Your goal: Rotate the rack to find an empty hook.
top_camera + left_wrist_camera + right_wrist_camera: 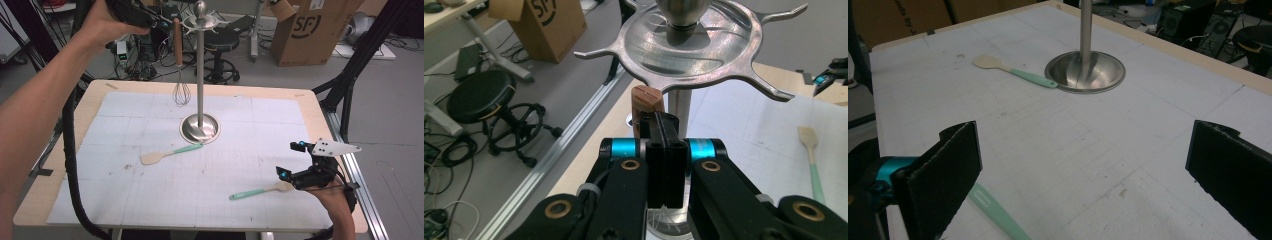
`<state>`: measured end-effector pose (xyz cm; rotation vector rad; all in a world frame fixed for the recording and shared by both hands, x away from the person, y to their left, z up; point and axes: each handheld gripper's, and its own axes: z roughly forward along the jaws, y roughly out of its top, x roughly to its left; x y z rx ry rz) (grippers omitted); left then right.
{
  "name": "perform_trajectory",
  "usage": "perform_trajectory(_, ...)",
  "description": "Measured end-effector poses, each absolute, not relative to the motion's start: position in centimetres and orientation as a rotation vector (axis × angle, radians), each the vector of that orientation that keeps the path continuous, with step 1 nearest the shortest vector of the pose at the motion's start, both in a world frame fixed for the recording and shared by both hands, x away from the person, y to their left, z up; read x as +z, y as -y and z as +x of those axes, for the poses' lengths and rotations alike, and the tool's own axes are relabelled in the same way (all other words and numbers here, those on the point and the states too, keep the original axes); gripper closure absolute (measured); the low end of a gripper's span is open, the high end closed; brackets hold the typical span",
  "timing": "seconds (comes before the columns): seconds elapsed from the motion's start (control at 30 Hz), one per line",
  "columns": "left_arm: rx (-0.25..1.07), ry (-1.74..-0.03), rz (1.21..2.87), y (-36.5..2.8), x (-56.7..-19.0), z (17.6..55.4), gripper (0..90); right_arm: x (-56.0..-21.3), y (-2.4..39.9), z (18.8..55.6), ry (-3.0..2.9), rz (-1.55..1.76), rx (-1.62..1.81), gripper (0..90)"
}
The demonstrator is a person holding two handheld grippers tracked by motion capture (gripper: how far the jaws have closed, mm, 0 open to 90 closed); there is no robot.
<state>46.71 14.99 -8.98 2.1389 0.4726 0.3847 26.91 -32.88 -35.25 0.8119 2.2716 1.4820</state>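
The right hand-held gripper [292, 167] waits low over the worktop [310, 107] with its jaws spread wide and nothing between them. Just below and beside it lies a spatula with a mint handle [260, 191]. A second spatula [169, 153] lies farther ahead of it, its handle end touching the round base of the steel rack [200, 127].

Beyond that, raised at the rack's spoked top [694, 45], the left hand-held gripper [663, 122] is clenched on the wooden handle of the whisk [179, 55], which hangs upright beside the pole with its wire head above the worktop.

The step looks like hanging the whisk on a spoke. To do it well, keep the handle vertical, bring its top level with a prong, and let go only once it sits.

The jaws cover the handle's upper end, so whether a loop or hole has caught a prong cannot be told.
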Motion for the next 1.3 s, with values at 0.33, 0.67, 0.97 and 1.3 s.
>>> perform_trajectory(0.33, 0.37, -0.432, 2.139, -14.7, -8.5, 45.7, 90.0, -35.3, 32.8, 26.9, -2.278, 0.815, 1.481, 0.0)
perform_trajectory(0.67, 0.386, -0.41, 2.152, -14.2, -7.3, 42.4, 90.0, -35.4, 32.9, 26.9, -2.267, 0.821, 1.496, 0.0)
perform_trajectory(0.97, 0.399, -0.404, 2.164, -13.2, -6.8, 39.8, 90.0, -35.3, 32.5, 26.8, -2.272, 0.801, 1.506, 0.0)
perform_trajectory(1.3, 0.383, -0.409, 2.17, -11.5, -7.4, 39.6, 90.0, -35.2, 32.3, 26.7, -2.273, 0.783, 1.522, 0.0)
